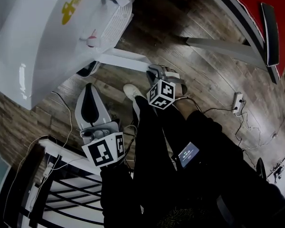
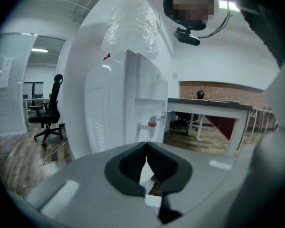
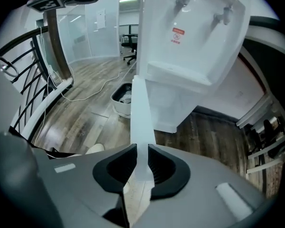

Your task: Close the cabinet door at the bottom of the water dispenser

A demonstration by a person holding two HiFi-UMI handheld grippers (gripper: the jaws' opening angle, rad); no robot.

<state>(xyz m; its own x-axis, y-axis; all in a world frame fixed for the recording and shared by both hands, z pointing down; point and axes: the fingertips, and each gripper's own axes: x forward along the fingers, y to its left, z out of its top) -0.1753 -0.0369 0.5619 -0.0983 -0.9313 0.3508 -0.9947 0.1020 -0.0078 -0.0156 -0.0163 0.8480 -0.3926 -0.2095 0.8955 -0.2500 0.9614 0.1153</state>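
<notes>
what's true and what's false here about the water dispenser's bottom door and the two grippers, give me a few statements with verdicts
1. The edge of the water dispenser's cabinet door stands between the jaws of the right gripper. True.
2. The left gripper grips the red tap. False: its jaws are together on nothing, and the tap is apart from it, further ahead.
3. The cabinet door is shut flush against the dispenser. False: it stands swung out, open.
4. A black office chair stands on the wood-look floor beyond the dispenser in the left gripper view. True.
</notes>
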